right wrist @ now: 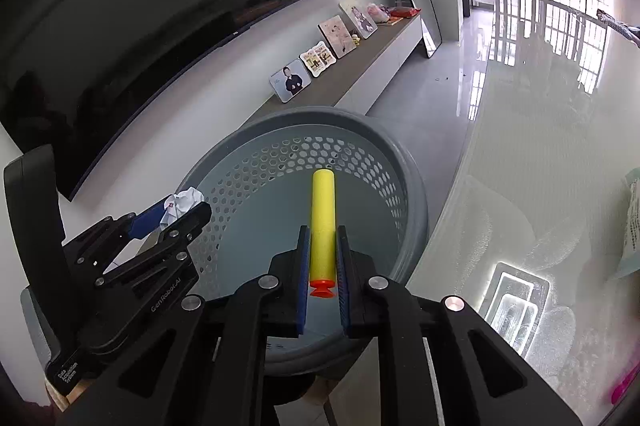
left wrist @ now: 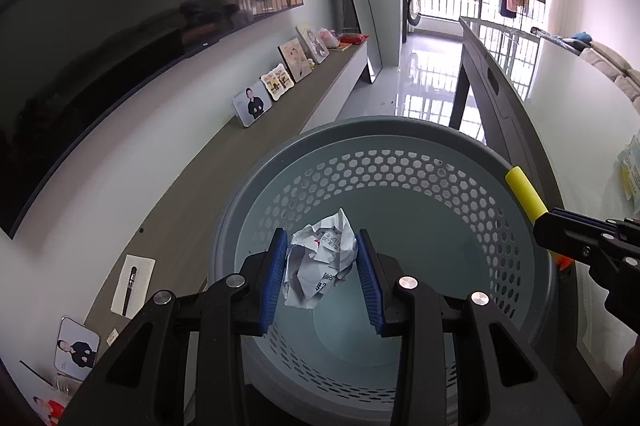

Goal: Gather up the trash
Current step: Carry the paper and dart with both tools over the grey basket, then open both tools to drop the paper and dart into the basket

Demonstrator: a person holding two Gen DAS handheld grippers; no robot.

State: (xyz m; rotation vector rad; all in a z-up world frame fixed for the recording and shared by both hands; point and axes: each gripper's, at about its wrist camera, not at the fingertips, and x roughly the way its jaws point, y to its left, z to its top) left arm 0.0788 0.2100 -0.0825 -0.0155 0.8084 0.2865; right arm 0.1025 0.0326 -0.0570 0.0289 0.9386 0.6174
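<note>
A grey perforated basket (left wrist: 500, 226) stands below both grippers; it also shows in the right wrist view (right wrist: 248, 169), and its inside looks bare. My left gripper (left wrist: 321, 240) is shut on a crumpled white paper ball (left wrist: 320, 262) and holds it over the basket's opening. It shows from the side in the right wrist view (right wrist: 184, 209). My right gripper (right wrist: 323, 232) is shut on a yellow foam dart (right wrist: 323, 209) with an orange tip, held over the basket. The dart (left wrist: 526, 195) pokes in from the right in the left wrist view.
A glass table (right wrist: 540, 185) lies to the right of the basket. A long low cabinet (left wrist: 224, 161) with photo frames, a notepad and a pen (left wrist: 130, 290) runs along the left wall under a large TV (left wrist: 100, 45). The glossy floor (left wrist: 424, 73) leads to barred windows.
</note>
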